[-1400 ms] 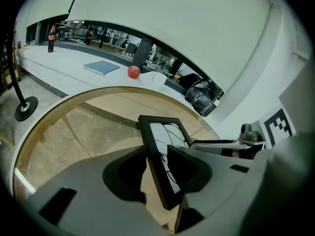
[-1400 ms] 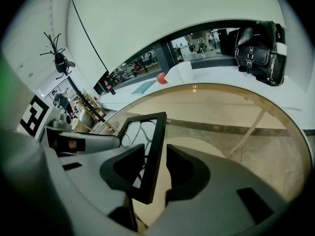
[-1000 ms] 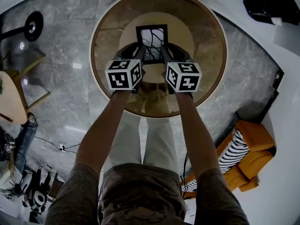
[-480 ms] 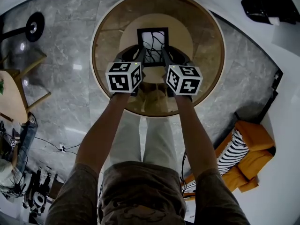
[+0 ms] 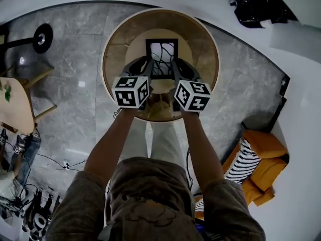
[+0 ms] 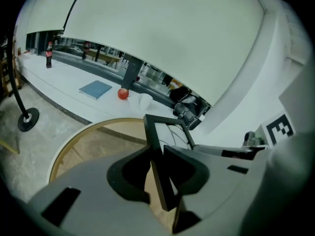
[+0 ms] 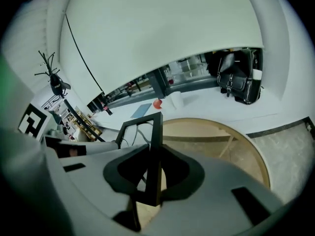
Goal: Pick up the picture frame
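Note:
The picture frame [image 5: 162,54] has a black border round a white picture with dark branching lines. It hangs in the air over the round wooden table [image 5: 206,49], held from both sides. My left gripper [image 5: 149,65] is shut on the frame's left edge [image 6: 156,146], which stands between its pads. My right gripper [image 5: 176,65] grips the right edge [image 7: 155,141]; its jaws are closing and press on the black border. The frame's lower part is hidden behind the two marker cubes in the head view.
An orange chair with a striped cushion [image 5: 258,159] stands at the lower right. A black bag [image 5: 253,4] lies on the white ledge beyond the table. A round stand base [image 5: 42,36] and a small wooden table [image 5: 12,104] are at the left.
Both grippers have risen with the frame between them. The table now looks smaller and farther below than in the earlier frames.

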The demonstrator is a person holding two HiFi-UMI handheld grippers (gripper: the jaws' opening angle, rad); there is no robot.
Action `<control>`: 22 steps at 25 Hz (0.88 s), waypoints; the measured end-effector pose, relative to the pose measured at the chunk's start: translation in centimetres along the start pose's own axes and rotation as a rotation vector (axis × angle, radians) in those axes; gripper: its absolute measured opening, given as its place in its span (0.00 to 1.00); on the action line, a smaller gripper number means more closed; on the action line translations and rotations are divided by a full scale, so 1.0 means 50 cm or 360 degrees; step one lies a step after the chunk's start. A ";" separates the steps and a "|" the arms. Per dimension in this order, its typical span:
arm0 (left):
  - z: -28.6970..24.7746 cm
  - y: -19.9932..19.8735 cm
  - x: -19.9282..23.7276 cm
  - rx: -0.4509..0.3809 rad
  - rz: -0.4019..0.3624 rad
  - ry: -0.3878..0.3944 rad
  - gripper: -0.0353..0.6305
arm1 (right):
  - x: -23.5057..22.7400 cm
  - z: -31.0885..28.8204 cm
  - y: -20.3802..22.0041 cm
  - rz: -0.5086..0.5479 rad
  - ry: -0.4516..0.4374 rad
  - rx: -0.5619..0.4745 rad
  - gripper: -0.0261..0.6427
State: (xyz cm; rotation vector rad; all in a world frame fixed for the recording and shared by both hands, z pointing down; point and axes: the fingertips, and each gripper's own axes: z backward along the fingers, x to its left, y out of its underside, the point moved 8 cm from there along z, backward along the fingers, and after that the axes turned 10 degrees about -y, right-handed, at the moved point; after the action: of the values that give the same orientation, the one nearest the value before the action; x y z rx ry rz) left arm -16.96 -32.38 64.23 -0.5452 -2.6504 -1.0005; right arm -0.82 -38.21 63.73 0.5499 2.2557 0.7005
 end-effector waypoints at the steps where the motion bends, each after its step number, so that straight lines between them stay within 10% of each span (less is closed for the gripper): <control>1: 0.019 -0.015 -0.011 -0.0012 -0.0004 0.0004 0.20 | 0.012 0.018 -0.016 0.0002 -0.0001 -0.0021 0.17; 22: 0.443 -0.212 -0.228 -0.0483 -0.0161 0.0149 0.18 | 0.254 0.387 -0.207 0.0142 -0.0019 -0.0443 0.17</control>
State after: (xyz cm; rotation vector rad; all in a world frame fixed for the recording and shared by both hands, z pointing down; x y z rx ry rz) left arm -13.61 -27.65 37.78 -0.4149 -2.4799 -1.4354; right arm 2.94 -32.77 39.26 0.5179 2.0854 1.0337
